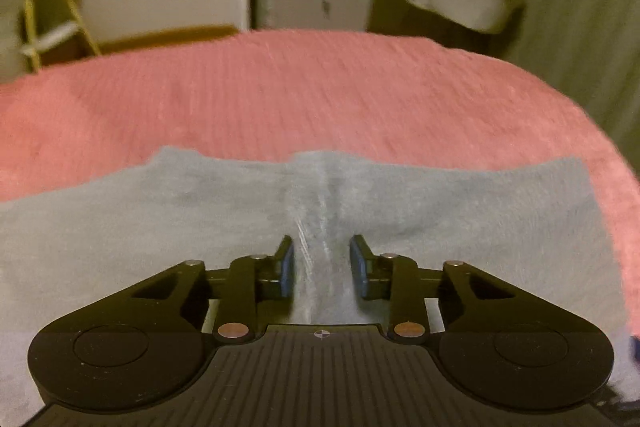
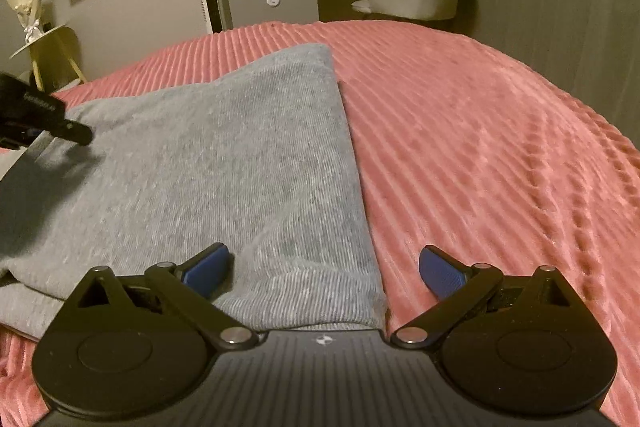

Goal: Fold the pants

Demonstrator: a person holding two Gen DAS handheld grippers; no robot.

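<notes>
Currently the left gripper (image 1: 322,269) stands with a moderate gap between its blue pads, straddling a raised ridge of grey fabric without visibly clamping it. The right gripper (image 2: 324,273) is spread wide, empty, over the near hem corner of the grey pants (image 2: 208,167).

The pants lie partly folded on the pink ribbed blanket (image 2: 480,131); their right edge runs straight, with bare blanket beside it.

Handling, as judged: the knit is light, soft and limp. It will drape and sag from any hold and has no stiffness. Friction against the plush blanket is likely high. Grip at the hem corner or the doubled edge, both layers together.

No brand or label on the garment is legible. Lettering on the left gripper body, seen from the right wrist, is too blurred to read.
</notes>
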